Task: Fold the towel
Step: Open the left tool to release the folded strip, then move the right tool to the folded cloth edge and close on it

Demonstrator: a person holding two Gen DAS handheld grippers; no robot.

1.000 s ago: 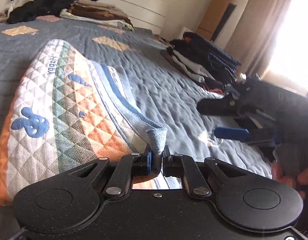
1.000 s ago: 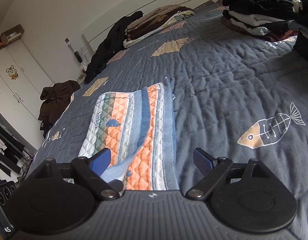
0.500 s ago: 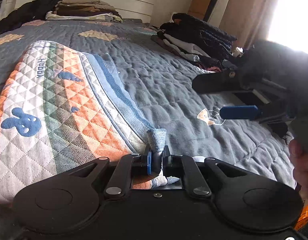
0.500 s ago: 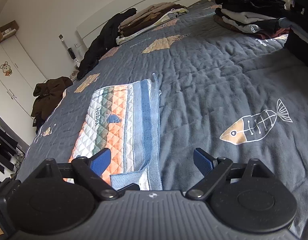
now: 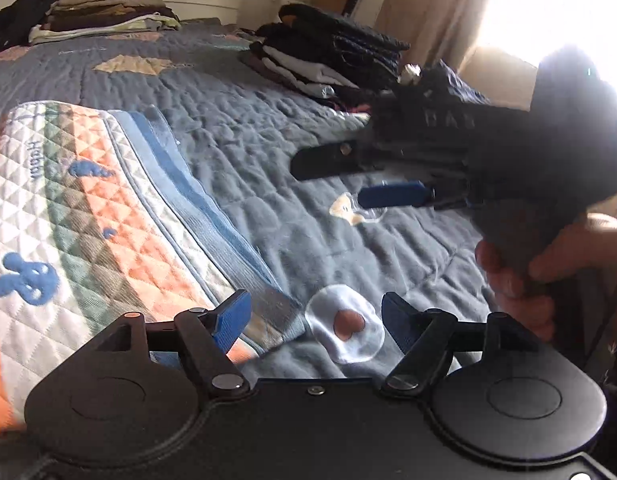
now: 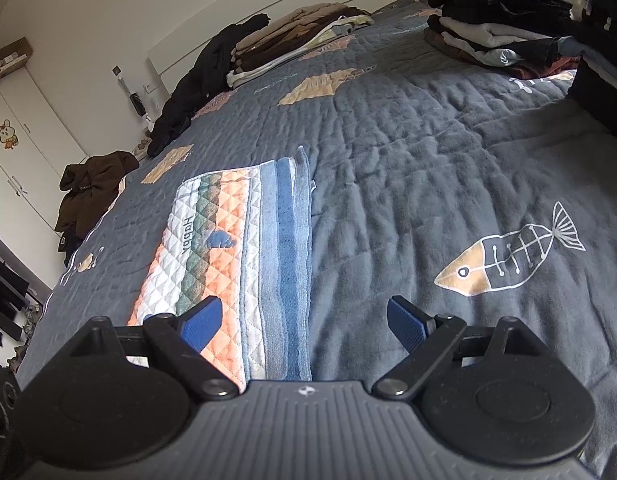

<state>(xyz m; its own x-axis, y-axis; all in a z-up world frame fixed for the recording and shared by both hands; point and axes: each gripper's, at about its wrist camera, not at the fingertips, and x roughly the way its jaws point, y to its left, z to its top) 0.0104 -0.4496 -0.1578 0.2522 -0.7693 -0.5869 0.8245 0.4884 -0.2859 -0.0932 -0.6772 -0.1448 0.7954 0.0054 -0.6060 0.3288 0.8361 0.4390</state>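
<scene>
The towel (image 6: 228,256) is quilted in small diamonds, banded white, grey-green and orange, with blue rabbit-like shapes and dark lettering; along its edge nearest the fish print run light and darker blue stripes. Under the towel, the bedspread (image 6: 408,168) is slate blue-grey, printed with a tan-headed, white-outlined fish skeleton (image 6: 508,256) and tan patches. Both grippers (image 5: 314,318) (image 6: 304,320) have black bodies and blue finger pads (image 6: 406,322).

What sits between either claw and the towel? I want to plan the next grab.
Nothing visible does. The towel lies flat on the quilt. The left claw is open just off its near corner, and the right claw is open over its near edge. The clothes piles lie far beyond.
</scene>
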